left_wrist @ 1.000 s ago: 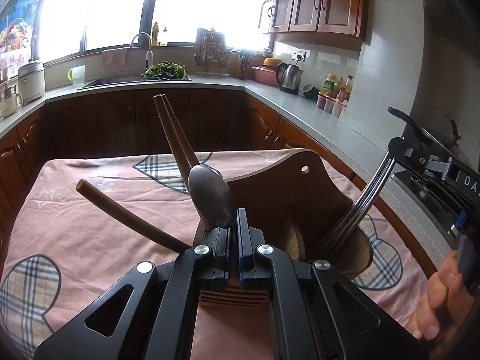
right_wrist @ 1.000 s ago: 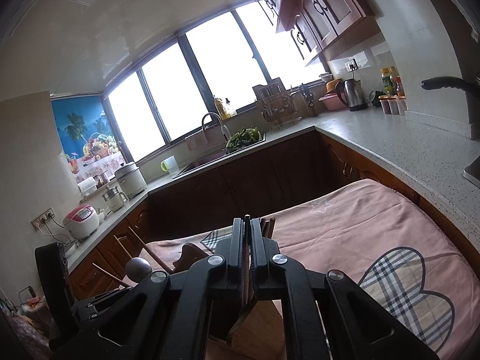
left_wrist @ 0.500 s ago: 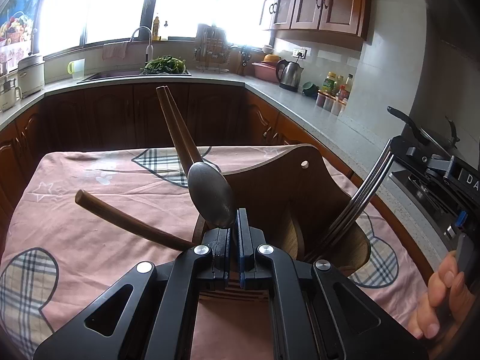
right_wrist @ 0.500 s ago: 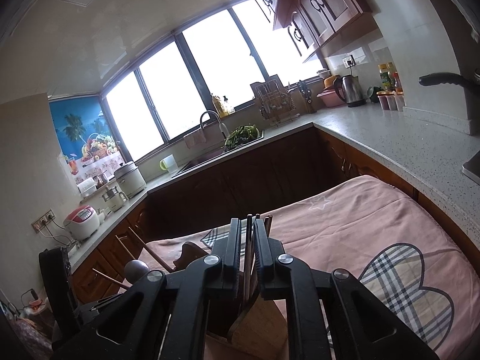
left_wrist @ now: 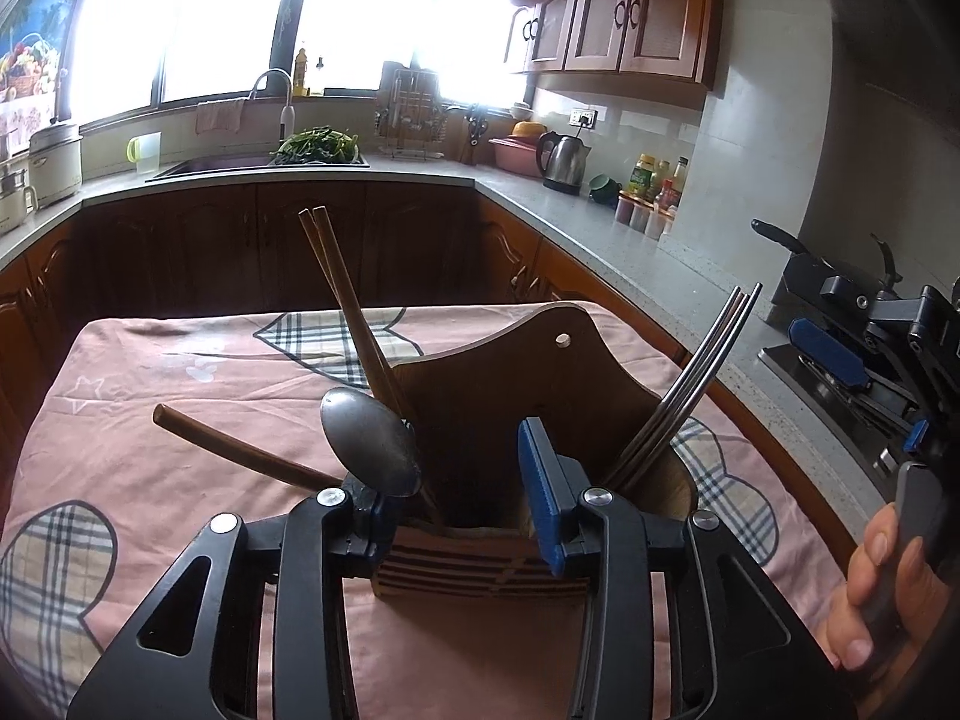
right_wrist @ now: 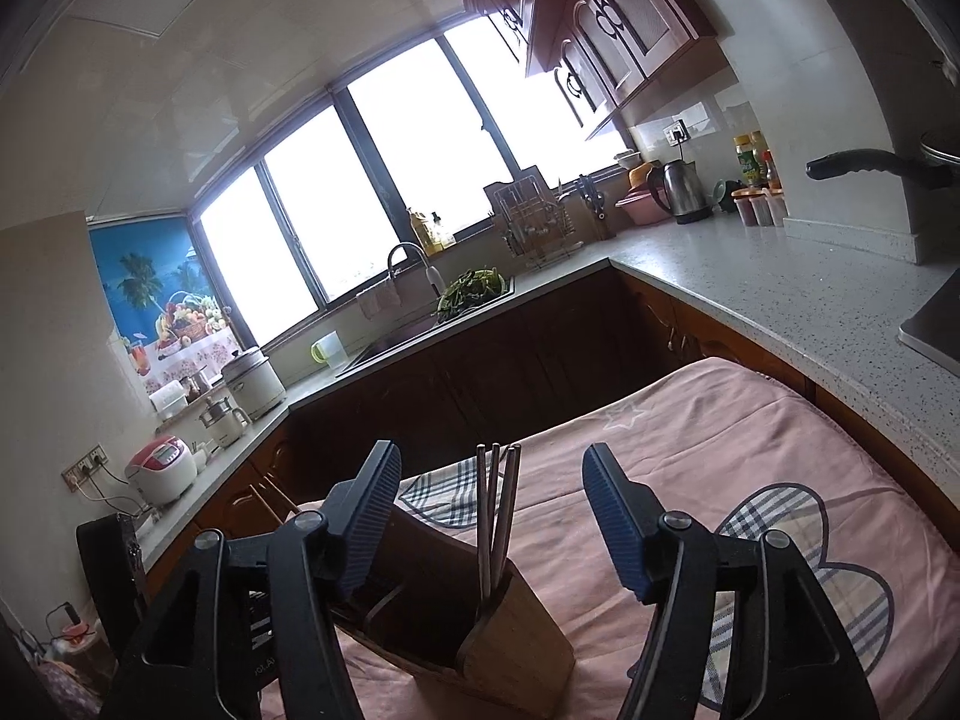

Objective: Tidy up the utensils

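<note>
1. Pink patterned tablecloth (left_wrist: 120,420) carries a wooden utensil holder (left_wrist: 510,396); its base is hidden behind the grippers.
2. Left gripper (left_wrist: 462,492): jaws just opened, part-wide; metal spoon (left_wrist: 369,444) at 10 o'clock hides one pad.
3. Right gripper (right_wrist: 492,516): jaws just opened wide, clear of the metal chopsticks (right_wrist: 495,516) standing between them.

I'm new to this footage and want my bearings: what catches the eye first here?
A wooden utensil holder stands on the pink tablecloth, bristling with a metal spoon, wooden chopsticks and metal chopsticks. Both hand-held grippers, left and right, flank it with jaws just opened, gripping nothing.
</note>
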Action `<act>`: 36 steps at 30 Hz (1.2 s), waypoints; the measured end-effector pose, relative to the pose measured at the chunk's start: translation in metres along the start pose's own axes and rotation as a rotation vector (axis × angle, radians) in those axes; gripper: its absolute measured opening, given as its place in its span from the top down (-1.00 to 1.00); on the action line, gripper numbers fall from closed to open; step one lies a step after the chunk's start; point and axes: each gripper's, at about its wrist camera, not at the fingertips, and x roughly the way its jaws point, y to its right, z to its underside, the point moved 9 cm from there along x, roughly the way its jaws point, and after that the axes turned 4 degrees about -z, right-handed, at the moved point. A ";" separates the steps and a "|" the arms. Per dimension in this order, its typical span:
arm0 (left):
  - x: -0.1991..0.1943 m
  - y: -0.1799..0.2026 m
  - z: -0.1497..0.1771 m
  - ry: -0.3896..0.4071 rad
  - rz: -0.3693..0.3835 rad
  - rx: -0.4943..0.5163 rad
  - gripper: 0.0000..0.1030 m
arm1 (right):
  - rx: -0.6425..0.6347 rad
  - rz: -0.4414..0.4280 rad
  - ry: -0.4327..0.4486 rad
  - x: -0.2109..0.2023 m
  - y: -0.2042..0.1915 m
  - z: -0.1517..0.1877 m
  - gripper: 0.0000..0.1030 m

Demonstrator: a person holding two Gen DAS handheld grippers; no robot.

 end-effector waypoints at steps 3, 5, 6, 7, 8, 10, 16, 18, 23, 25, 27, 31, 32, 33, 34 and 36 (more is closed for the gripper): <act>-0.004 0.002 0.001 0.003 0.006 0.004 0.10 | 0.016 -0.001 -0.004 -0.003 0.004 0.002 -0.49; -0.009 0.003 0.002 0.011 0.008 0.004 -0.03 | 0.029 -0.004 -0.004 -0.006 0.006 0.003 -0.58; -0.012 0.003 0.002 0.019 0.002 0.004 -0.20 | 0.034 -0.005 -0.004 -0.007 0.007 0.004 -0.59; -0.016 0.003 0.002 0.027 0.004 0.001 -0.25 | 0.036 -0.006 -0.003 -0.009 0.007 0.004 -0.61; -0.020 0.003 0.001 0.033 0.012 -0.006 -0.31 | 0.038 -0.006 -0.002 -0.011 0.007 0.004 -0.63; -0.029 0.000 0.001 0.046 0.018 -0.022 -0.34 | 0.043 -0.009 -0.001 -0.015 0.007 0.004 -0.65; -0.056 -0.005 0.003 0.071 0.031 -0.067 -0.43 | 0.048 -0.012 -0.005 -0.027 0.005 0.010 -0.66; -0.066 -0.007 0.006 0.076 0.030 -0.073 -0.46 | 0.049 -0.016 -0.011 -0.031 0.003 0.014 -0.66; -0.090 -0.013 0.017 0.087 0.022 -0.092 -0.59 | 0.054 -0.027 -0.025 -0.042 -0.002 0.025 -0.69; -0.099 -0.018 0.023 0.088 0.014 -0.105 -0.64 | 0.051 -0.032 -0.032 -0.047 -0.005 0.030 -0.74; -0.108 -0.021 0.029 0.088 0.011 -0.118 -0.66 | 0.047 -0.039 -0.038 -0.052 -0.009 0.035 -0.77; -0.123 -0.028 0.042 0.078 -0.009 -0.133 -0.72 | 0.046 -0.055 -0.053 -0.065 -0.017 0.047 -0.81; -0.127 -0.029 0.046 0.076 -0.013 -0.138 -0.73 | 0.045 -0.060 -0.055 -0.068 -0.019 0.049 -0.82; -0.131 -0.031 0.050 0.073 -0.018 -0.144 -0.76 | 0.043 -0.064 -0.057 -0.072 -0.022 0.051 -0.83; -0.136 -0.033 0.055 0.071 -0.023 -0.152 -0.77 | 0.041 -0.069 -0.057 -0.076 -0.024 0.053 -0.86; -0.145 -0.037 0.064 0.066 -0.031 -0.170 -0.83 | 0.036 -0.078 -0.059 -0.085 -0.030 0.059 -0.89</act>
